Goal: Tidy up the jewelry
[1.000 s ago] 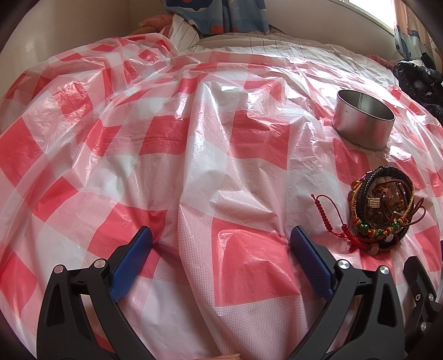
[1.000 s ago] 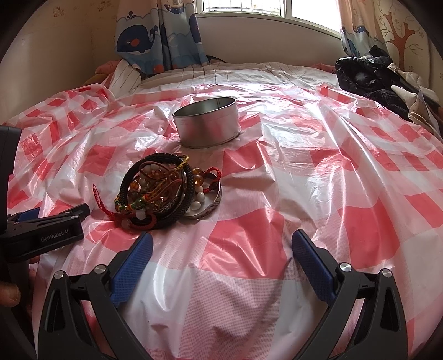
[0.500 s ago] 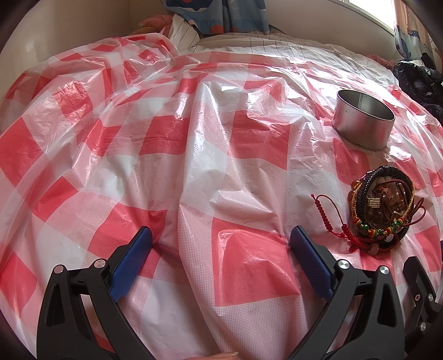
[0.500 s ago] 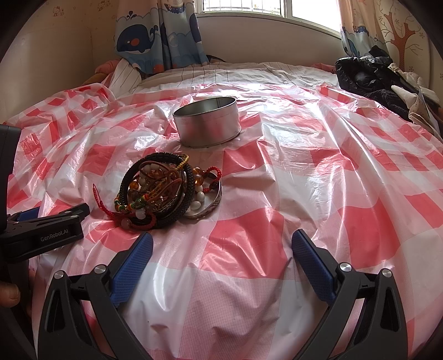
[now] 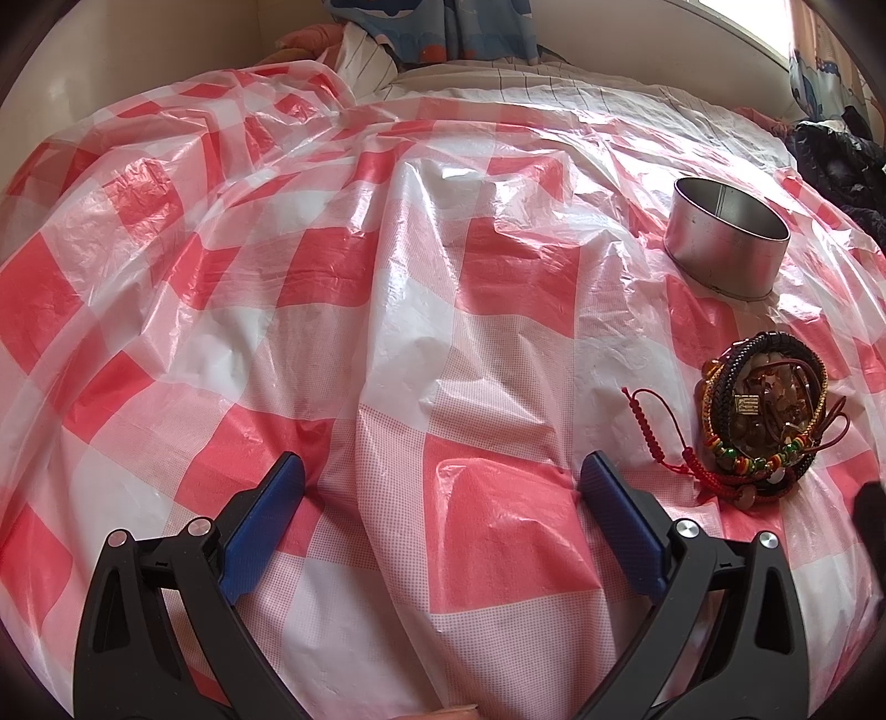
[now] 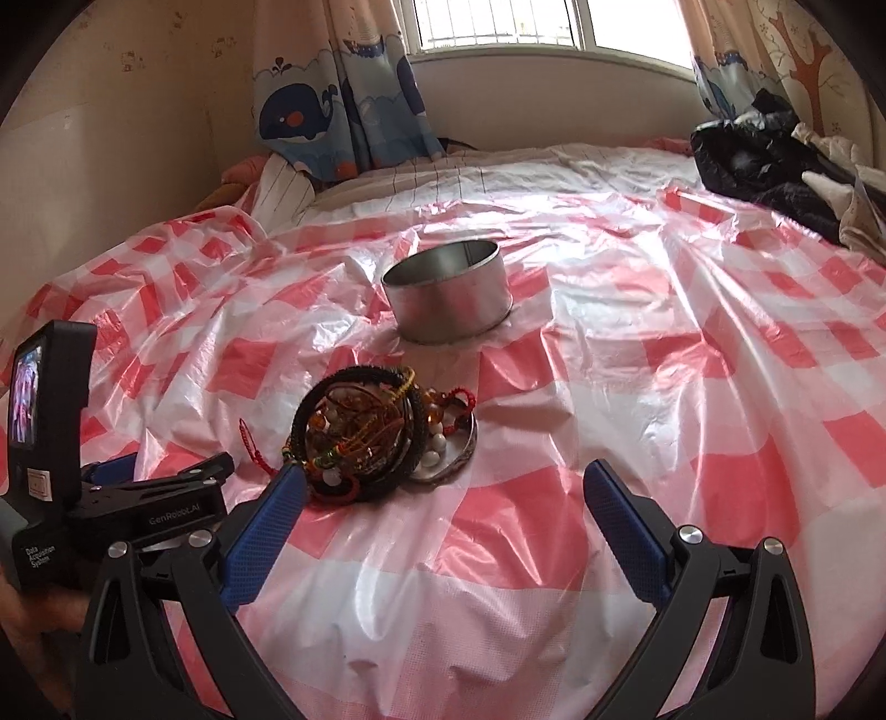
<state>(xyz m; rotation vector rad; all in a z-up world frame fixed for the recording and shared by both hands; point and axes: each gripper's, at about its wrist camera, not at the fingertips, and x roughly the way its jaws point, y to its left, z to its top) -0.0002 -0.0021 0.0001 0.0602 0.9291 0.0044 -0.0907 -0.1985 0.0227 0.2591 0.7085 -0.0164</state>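
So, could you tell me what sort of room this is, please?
Probably a child's bedroom: a bed under a red-and-white checked plastic sheet, blue whale-print curtains at a window, and dark clothing heaped at the edge.

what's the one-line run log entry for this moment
left hand-held gripper: open, empty | right hand-held gripper: open, empty | bracelet pile: on checked sheet | tin: upright behind pile

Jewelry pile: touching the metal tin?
Apart. The right wrist view shows a strip of checked sheet between the jewelry pile and the metal tin.
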